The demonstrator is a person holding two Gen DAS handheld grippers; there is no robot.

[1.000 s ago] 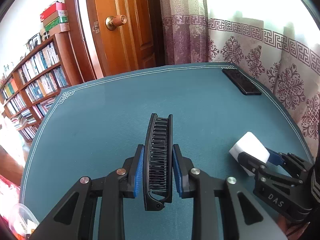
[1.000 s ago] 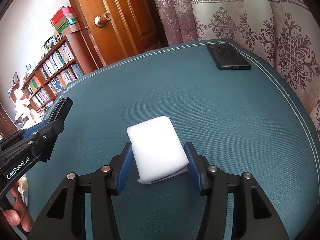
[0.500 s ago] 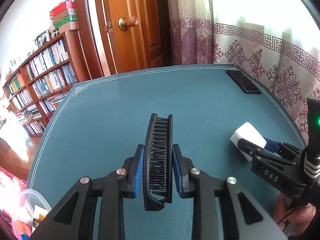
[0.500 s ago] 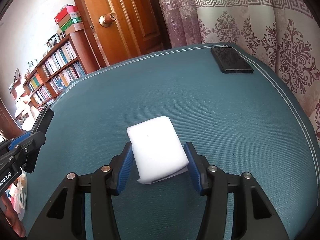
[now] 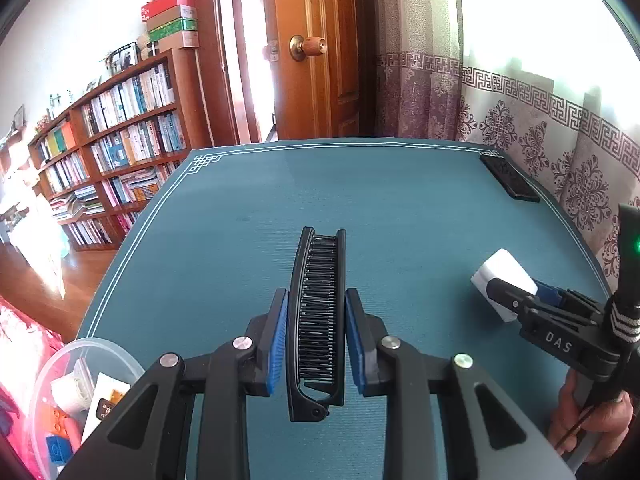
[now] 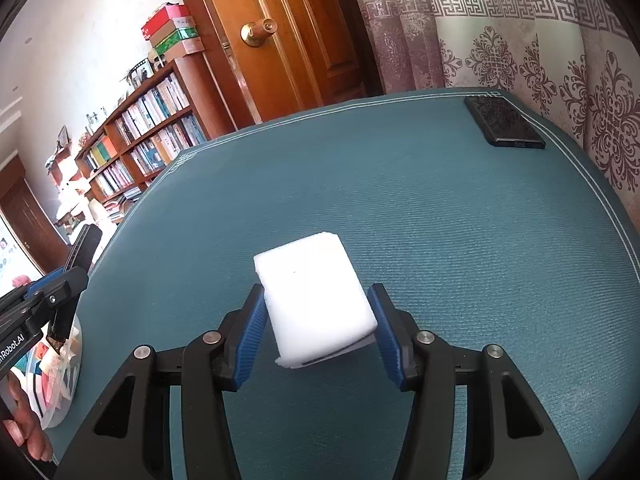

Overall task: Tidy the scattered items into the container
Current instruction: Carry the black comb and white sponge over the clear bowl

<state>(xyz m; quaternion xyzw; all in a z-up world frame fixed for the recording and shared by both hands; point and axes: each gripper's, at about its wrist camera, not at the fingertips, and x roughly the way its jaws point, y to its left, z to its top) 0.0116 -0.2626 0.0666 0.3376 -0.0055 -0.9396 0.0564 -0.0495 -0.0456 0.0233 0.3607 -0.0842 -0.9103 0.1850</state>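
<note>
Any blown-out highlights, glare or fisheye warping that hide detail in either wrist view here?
Left wrist view: the window behind the curtain is blown out white, and the floor by the bookshelf is overexposed; the comb stays sharp. Right wrist view: the white block is nearly featureless from brightness; the table edge bows from fisheye distortion.
</note>
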